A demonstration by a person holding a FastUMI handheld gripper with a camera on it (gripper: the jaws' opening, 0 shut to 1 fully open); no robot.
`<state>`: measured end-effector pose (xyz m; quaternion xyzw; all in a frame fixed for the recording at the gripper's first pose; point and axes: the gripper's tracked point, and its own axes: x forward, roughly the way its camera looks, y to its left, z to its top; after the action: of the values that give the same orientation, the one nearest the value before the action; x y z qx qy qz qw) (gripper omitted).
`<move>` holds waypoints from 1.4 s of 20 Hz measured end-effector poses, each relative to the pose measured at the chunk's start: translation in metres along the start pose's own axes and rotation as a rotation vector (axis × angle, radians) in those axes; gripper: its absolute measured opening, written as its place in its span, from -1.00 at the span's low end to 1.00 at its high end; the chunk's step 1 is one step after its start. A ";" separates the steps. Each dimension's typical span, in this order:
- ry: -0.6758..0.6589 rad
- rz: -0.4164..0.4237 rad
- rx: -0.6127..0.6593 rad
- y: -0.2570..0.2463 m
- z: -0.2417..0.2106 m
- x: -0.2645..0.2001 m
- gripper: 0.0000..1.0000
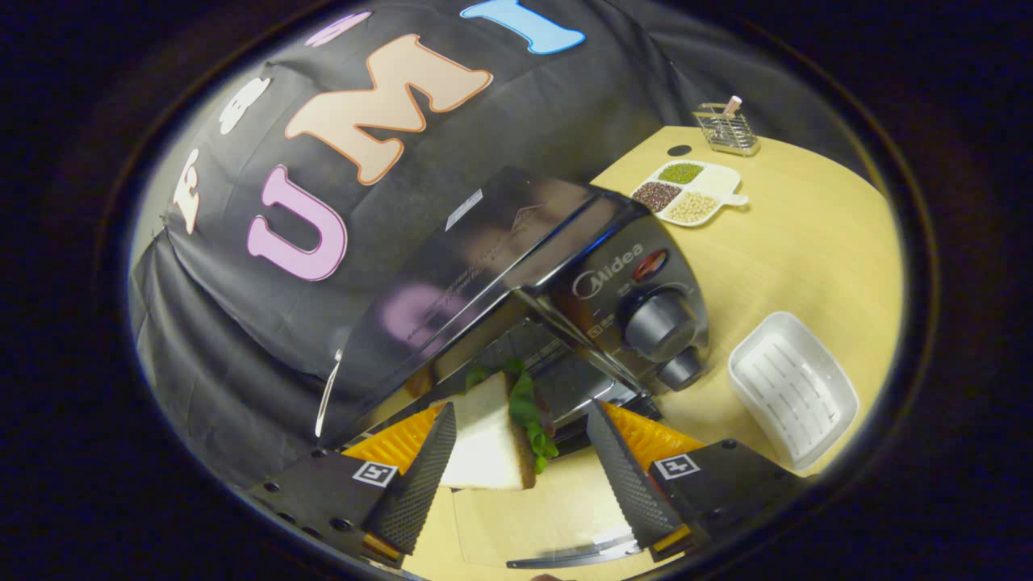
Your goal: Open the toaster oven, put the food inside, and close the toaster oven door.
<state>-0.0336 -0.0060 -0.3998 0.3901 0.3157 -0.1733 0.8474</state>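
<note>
The sandwich is seen between the widely parted tongs, touching only the left finger, before the opened toaster oven for insertion.

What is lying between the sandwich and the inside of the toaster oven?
Nothing: in the gripper view the sandwich, between the open tongs and touching one finger, is at the toaster oven mouth, with only the open door below.
</note>
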 end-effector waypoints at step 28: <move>0.516 0.062 -0.470 -0.026 -0.140 -0.096 0.99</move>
<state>-0.1748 0.0904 -0.4188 0.2245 0.5386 0.0344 0.8114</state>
